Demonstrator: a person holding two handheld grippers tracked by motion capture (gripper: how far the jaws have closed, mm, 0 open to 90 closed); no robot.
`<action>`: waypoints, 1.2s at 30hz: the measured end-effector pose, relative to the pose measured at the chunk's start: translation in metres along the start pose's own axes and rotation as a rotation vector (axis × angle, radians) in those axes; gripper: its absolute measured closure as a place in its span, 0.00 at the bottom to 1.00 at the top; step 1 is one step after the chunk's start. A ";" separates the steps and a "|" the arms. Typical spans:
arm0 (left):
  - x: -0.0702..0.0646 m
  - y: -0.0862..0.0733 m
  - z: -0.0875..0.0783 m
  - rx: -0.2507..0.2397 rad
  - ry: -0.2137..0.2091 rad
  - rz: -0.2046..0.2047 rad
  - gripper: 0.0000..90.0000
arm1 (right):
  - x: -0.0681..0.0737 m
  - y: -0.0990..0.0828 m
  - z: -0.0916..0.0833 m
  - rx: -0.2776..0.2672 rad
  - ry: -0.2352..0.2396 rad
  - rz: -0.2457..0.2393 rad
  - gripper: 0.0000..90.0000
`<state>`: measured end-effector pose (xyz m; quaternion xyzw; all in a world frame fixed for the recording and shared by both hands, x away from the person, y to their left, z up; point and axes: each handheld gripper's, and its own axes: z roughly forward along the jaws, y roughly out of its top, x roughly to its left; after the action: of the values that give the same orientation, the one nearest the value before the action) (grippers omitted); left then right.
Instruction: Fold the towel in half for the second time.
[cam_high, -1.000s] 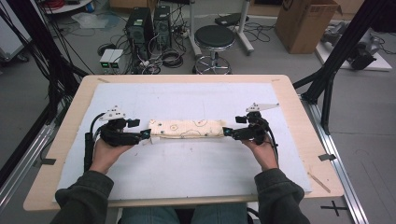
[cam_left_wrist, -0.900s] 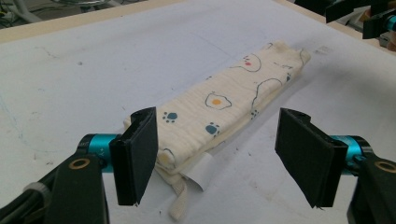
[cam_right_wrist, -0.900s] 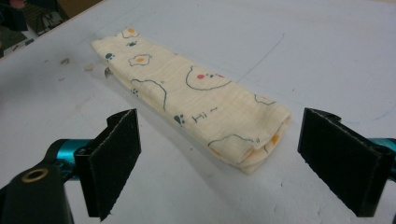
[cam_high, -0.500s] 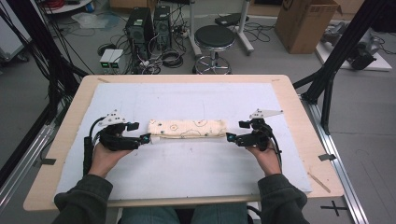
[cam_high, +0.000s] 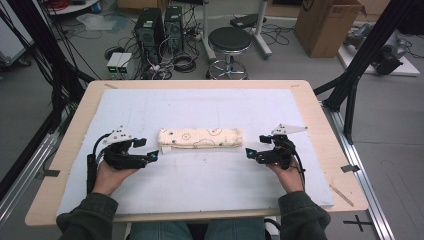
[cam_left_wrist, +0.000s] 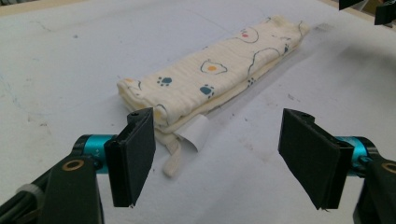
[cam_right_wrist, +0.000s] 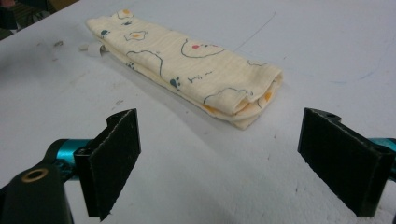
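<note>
Cream folded cloth (cam_high: 200, 138) btwn grippers | L gripper (cam_high: 152, 156) jaws apart, near | R gripper (cam_high: 249, 153) jaws apart, near

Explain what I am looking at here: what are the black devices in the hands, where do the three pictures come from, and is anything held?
A seated person holds a hand-held two-jaw gripper in each hand: the left gripper and the right gripper. The high view looks down from above. The other two pictures come from cameras riding on each gripper, looking between its black jaws. On the white mat covering the wooden table lies a folded cream cloth with cartoon prints. Both grippers are open beside its ends and hold nothing.
</note>
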<state>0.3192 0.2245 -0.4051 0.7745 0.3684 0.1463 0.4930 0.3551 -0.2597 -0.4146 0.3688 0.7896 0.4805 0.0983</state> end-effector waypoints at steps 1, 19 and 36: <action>-0.001 -0.001 0.000 0.006 -0.001 -0.001 0.31 | 0.000 -0.001 -0.001 0.002 -0.003 -0.002 0.14; -0.015 -0.014 -0.010 0.019 0.002 0.033 0.30 | 0.009 -0.017 -0.012 0.014 -0.014 -0.038 0.14; -0.020 -0.025 -0.020 0.035 0.012 0.042 0.29 | 0.014 -0.031 -0.032 0.008 -0.025 -0.050 0.14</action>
<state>0.2827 0.2296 -0.4150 0.7897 0.3576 0.1547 0.4738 0.3141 -0.2805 -0.4212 0.3555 0.7991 0.4701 0.1185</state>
